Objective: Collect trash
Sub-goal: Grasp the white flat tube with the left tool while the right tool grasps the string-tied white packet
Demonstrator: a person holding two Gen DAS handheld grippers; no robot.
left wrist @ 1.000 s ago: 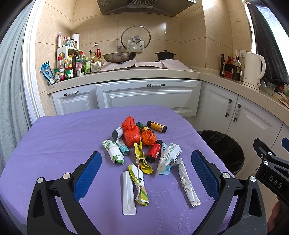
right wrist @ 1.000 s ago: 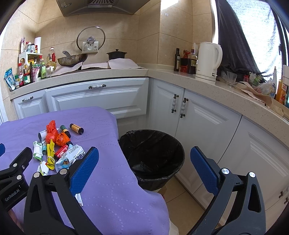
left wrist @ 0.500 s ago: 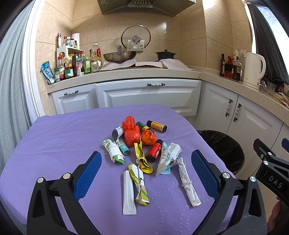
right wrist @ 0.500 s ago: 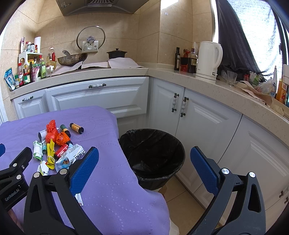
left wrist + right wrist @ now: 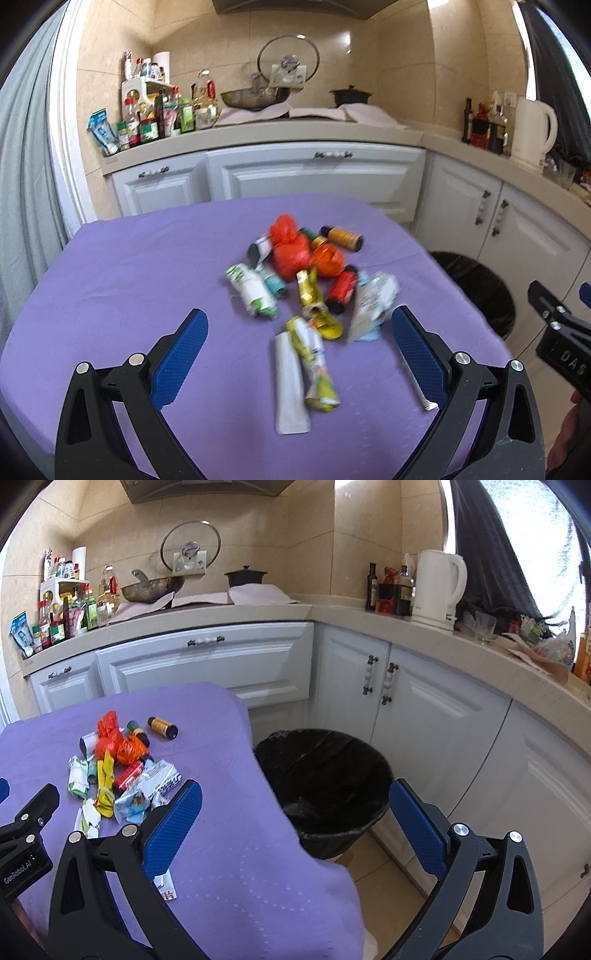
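L gripper (image 5: 295,354) hovers over trash pile (image 5: 306,280) on purple worktop (image 5: 129,280), jaws spread, empty. R gripper (image 5: 295,823) above black bin (image 5: 325,775) beside worktop, jaws spread, empty.

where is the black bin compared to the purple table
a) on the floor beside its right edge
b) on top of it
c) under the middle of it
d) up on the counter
a, the black bin stands on the floor just past the right edge of the purple table, in front of the white cupboards.
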